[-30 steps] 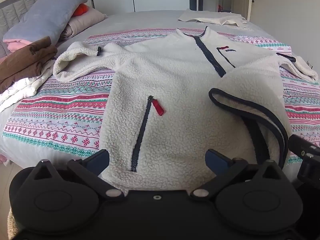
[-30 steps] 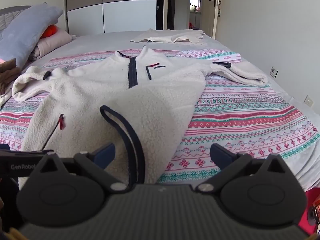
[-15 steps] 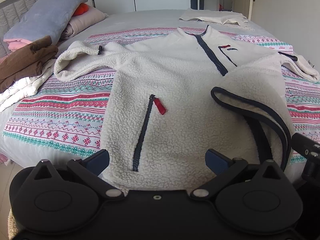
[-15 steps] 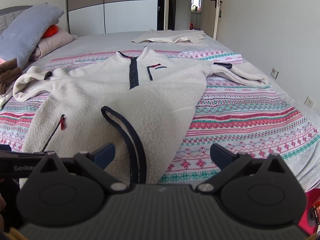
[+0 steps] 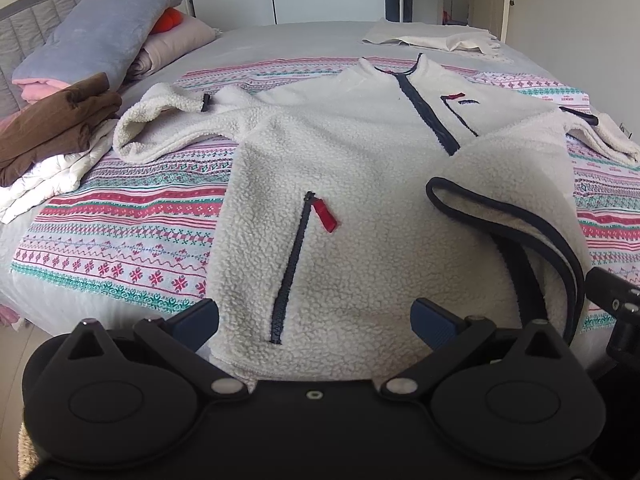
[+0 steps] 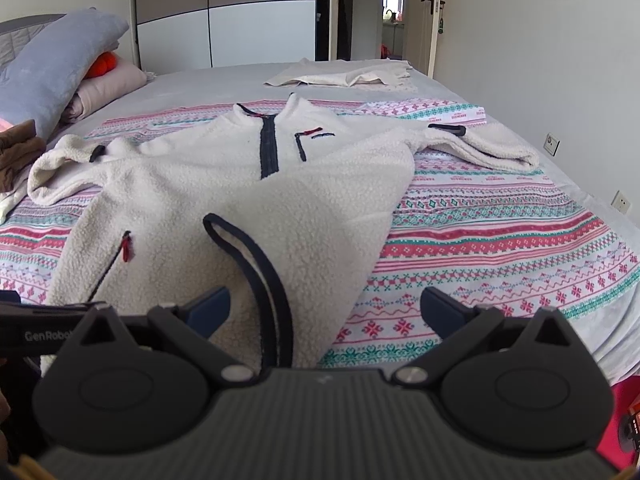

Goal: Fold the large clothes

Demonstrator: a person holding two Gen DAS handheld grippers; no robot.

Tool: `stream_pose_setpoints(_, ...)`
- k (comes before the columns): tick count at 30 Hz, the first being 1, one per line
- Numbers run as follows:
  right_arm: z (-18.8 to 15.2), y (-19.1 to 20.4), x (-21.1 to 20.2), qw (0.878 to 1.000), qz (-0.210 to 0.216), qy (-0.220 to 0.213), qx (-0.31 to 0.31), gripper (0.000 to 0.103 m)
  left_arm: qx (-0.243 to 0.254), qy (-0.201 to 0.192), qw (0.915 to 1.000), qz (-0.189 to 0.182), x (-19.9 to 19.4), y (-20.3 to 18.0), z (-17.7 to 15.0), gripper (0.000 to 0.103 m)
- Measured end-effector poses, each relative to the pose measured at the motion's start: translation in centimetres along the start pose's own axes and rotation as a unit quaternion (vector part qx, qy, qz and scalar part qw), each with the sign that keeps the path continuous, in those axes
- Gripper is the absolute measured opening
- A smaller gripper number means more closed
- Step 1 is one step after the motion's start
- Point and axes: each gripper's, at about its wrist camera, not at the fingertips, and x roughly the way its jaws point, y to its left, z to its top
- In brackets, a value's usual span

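Observation:
A cream fleece pullover (image 5: pixel 360 168) (image 6: pixel 240 184) with navy trim lies face up on the patterned bedspread (image 5: pixel 120 220), collar toward the far side. Its lower right corner is folded up over the body, showing the navy hem band (image 5: pixel 520 224) (image 6: pixel 256 256). One sleeve (image 5: pixel 160 128) spreads left and the other (image 6: pixel 488 148) right. My left gripper (image 5: pixel 316 318) hovers open at the pullover's near hem, holding nothing. My right gripper (image 6: pixel 324 306) is open too, over the folded corner and the bedspread (image 6: pixel 500 240).
A stack of brown and white clothes (image 5: pixel 52 140) lies at the bed's left edge, with pillows (image 5: pixel 104 40) behind it. Another light garment (image 6: pixel 344 74) rests at the far end of the bed. A wall with sockets (image 6: pixel 552 144) runs along the right.
Both views have drifted slightly, with the pullover sitting a little lower in the frames. The garment and both open grippers are otherwise unchanged.

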Motion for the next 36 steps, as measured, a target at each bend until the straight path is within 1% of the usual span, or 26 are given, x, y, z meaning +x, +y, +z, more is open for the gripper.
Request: stream_pose_setpoints(36, -0.5, -0.2, 1.0, 1.000, 0.009, 0.010, 0.005, 0.103, 0.005, 0.003, 1.0000, 0.003, 0.4, -0.4, -0.5, 0.103)
